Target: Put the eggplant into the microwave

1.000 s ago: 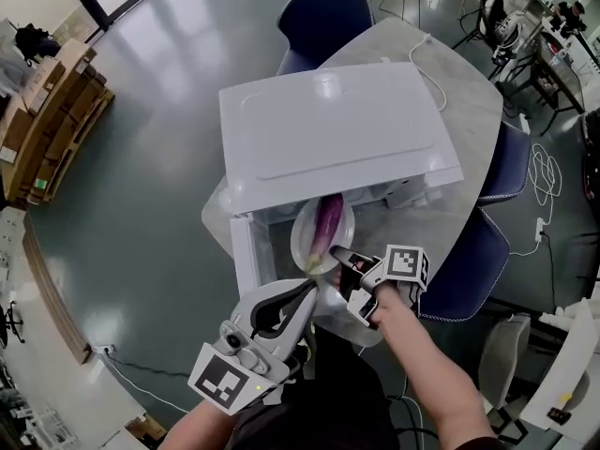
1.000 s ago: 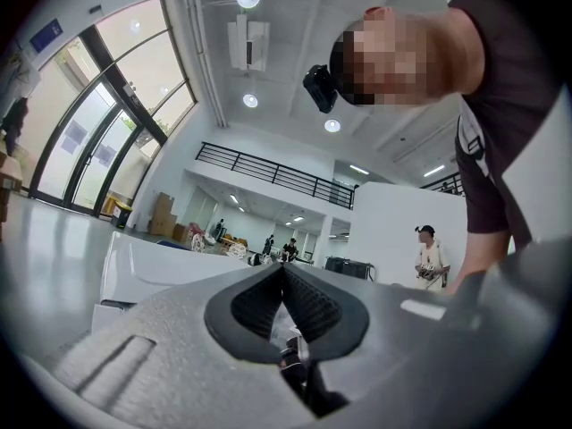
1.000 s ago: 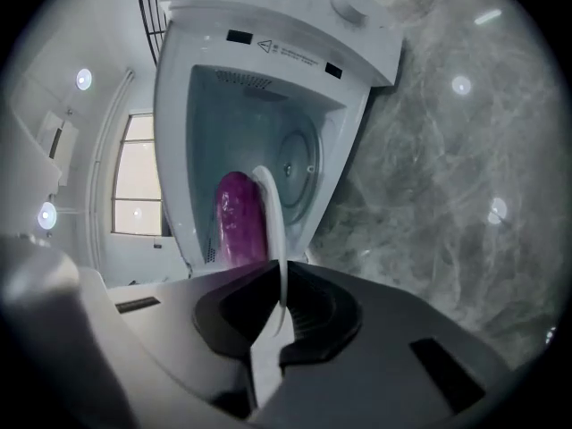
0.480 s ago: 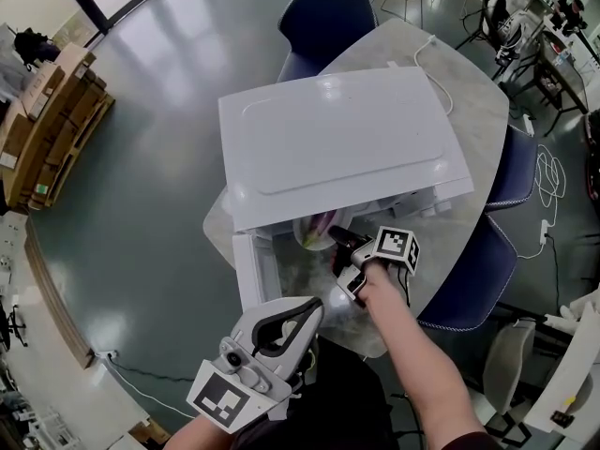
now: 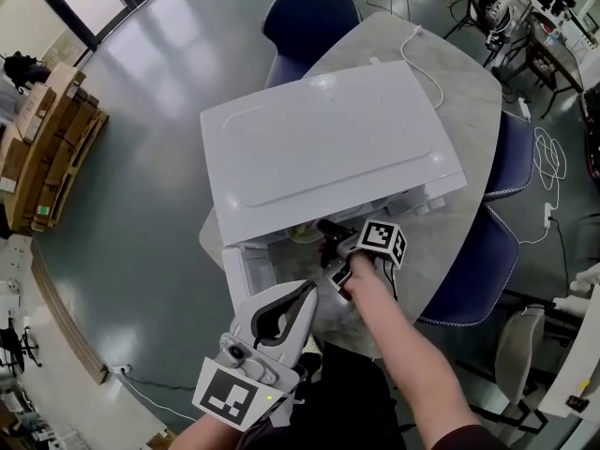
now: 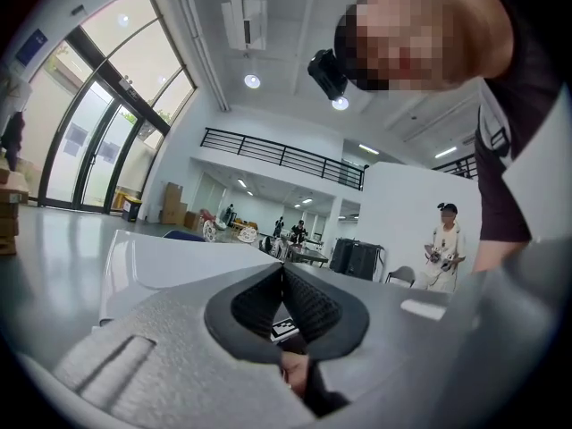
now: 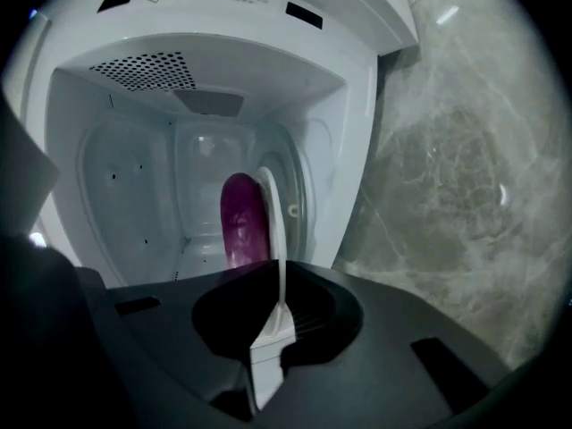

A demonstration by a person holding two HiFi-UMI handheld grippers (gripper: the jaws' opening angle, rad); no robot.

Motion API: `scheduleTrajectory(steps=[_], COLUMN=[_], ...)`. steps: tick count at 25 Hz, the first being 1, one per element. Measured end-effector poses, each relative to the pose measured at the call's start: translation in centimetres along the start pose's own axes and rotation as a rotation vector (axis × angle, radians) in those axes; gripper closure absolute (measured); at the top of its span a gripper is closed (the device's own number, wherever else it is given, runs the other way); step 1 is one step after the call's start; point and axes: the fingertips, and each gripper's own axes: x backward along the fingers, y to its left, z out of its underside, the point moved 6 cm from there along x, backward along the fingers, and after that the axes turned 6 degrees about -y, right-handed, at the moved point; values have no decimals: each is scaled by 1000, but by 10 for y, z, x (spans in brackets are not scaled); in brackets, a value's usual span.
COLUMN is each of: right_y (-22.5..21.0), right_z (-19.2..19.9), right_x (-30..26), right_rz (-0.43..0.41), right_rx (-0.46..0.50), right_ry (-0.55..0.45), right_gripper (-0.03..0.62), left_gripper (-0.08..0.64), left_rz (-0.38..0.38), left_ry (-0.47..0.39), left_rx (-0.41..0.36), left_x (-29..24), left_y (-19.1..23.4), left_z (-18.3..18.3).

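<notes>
The purple eggplant (image 7: 239, 217) lies on a white plate (image 7: 275, 231) seen edge-on, inside the cavity (image 7: 134, 195) of the white microwave (image 5: 328, 148). My right gripper (image 7: 284, 280) is shut on the plate's near rim. In the head view the right gripper (image 5: 326, 239) reaches into the microwave's mouth, and only a sliver of the plate (image 5: 302, 235) shows under the top. The microwave door (image 5: 246, 275) hangs open at the left. My left gripper (image 5: 281, 315) is held low near the person's body, shut on nothing, and in its own view the left gripper (image 6: 283, 280) points up at the hall.
The microwave stands on a grey marble table (image 5: 459, 101). A white cable (image 5: 424, 59) runs behind it. Blue chairs stand at the far side (image 5: 305, 17) and the right (image 5: 473, 270). Cardboard boxes (image 5: 47, 139) sit on the floor at the left.
My right gripper has pushed forward with the plate, carrying the eggplant from in front of the opening into the cavity. The left gripper has hardly moved.
</notes>
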Motion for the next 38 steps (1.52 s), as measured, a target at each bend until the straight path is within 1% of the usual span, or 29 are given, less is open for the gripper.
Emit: scheduleTrajectory(steps=[2, 5, 7, 10, 12, 14, 17, 20, 24, 25, 27, 28, 31, 35, 38], right_y=[0, 2, 6, 9, 9, 7, 0, -5, -5, -5, -2, -1, 2, 5, 8], right_z=[1, -1, -3, -4, -3, -2, 0, 2, 14, 16, 17, 17, 12, 3, -3], right_x=[-3, -6, -8, -7, -4, -1, 4, 9, 14, 13, 10, 8, 2, -6, -12], right_rz=[-8, -29, -44, -37, -15, 13, 42, 36, 8, 0, -17, -26, -52, -77, -91], right_rx=[-14, -34, -35, 8, 61, 107, 132, 117, 83, 71, 47, 35, 6, 2, 24], right_ry=[-5, -20, -28, 6, 47, 77, 86, 81, 101, 103, 89, 76, 38, 6, -12], right_gripper=[574, 574, 574, 559, 525, 514, 506, 503, 505, 513, 561, 571, 574, 574, 574], left_gripper=[552, 552, 552, 552, 552, 552, 552, 552, 552, 552, 552, 552, 552, 552, 552], left_rz=[3, 32, 51, 60, 57, 56, 62, 65, 65, 65, 65, 65, 66, 64, 64], left_ry=[-8, -30, -30, -19, -19, -23, -31, -38, -39, -38, -36, -36, -32, -20, -12], left_rx=[3, -3, -6, -6, -4, -1, -4, -6, -7, -7, -8, -10, -15, -15, -11], left_x=[-6, -14, -19, -22, -23, -24, -24, -24, -23, -23, -21, -21, -21, -21, -21], left_y=[-3, -11, -16, -18, -17, -16, -16, -16, -17, -18, -18, -18, -19, -18, -16], left_z=[-4, -10, -11, -9, -9, -9, -10, -11, -11, -11, -12, -13, -13, -11, -8])
